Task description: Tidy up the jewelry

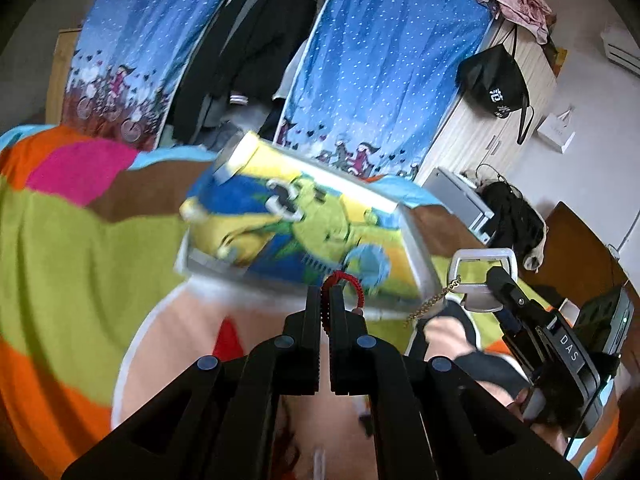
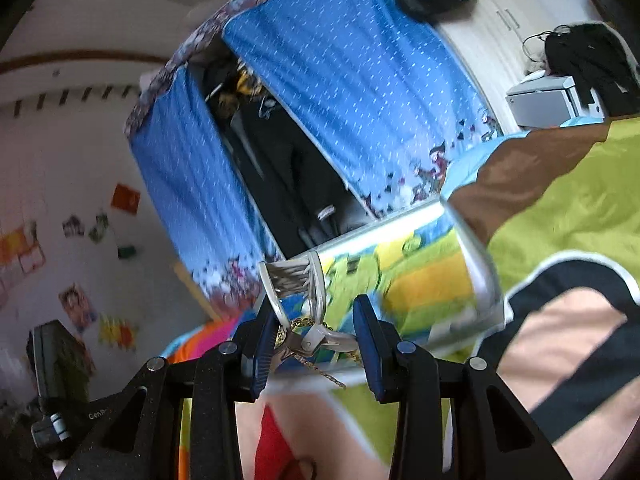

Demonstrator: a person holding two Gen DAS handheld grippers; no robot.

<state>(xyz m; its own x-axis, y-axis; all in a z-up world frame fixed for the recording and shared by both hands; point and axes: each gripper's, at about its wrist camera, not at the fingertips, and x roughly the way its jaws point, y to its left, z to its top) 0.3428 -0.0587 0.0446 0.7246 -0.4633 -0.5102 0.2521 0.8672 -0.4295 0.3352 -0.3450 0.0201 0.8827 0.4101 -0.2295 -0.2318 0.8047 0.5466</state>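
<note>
Blue dotted curtains (image 1: 384,64) were seen behind a bed covered with a bright patchwork blanket (image 1: 80,248), and a cartoon-printed box (image 1: 304,224) was tilted above it. The left gripper (image 1: 325,296) was nearly closed on a red beaded bracelet (image 1: 348,282), whose loop was pinched between the fingertips and curved out to their right, just in front of the box edge. The right gripper (image 2: 316,332) was held partly open, with a silver clasp (image 2: 298,280) and a gold chain (image 2: 320,368) lying between its blue pads (image 2: 366,344); whether these were gripped could not be told. Posters (image 2: 76,304) were seen on the white wall.
</note>
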